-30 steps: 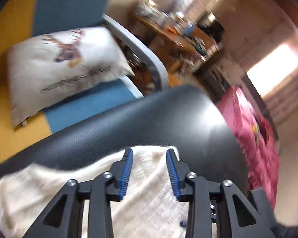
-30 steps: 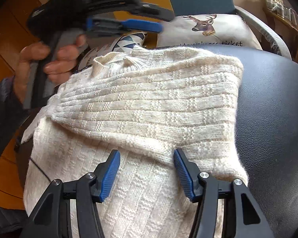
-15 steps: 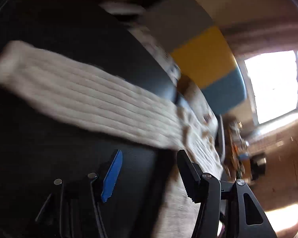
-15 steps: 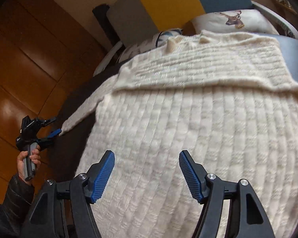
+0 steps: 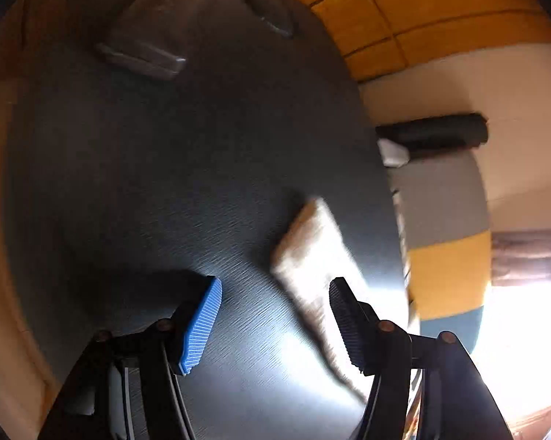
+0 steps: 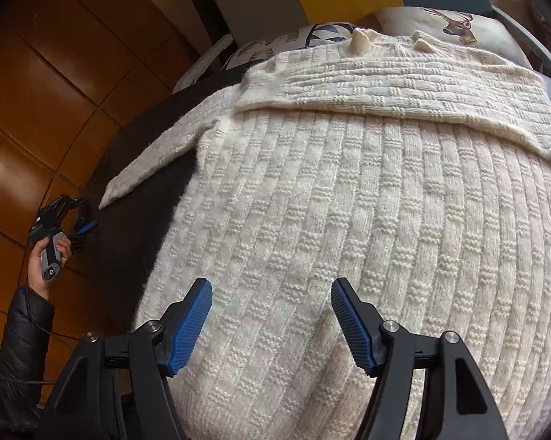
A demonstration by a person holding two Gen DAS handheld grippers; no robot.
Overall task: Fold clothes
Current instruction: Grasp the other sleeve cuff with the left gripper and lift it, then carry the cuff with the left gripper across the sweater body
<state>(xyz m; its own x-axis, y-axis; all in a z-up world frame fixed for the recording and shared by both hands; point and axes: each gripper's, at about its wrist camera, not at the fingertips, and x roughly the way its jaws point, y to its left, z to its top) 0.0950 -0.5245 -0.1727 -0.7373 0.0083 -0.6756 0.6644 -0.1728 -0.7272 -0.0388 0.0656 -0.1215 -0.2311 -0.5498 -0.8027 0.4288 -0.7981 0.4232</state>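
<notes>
The sleeve ahead of the wide, empty left gripper is blurred. The cream sweater is spread flat under the wide, empty right gripper.

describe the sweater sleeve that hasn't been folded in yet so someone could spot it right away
Find the cream knit sweater spread over the black surface. At its left edge, one sleeve stretches out alone across the black. The other sleeve lies folded over the body.

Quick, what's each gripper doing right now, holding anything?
Left gripper: open, holding nothing, near the sleeve end.
Right gripper: open, empty, over the cream sweater.
</notes>
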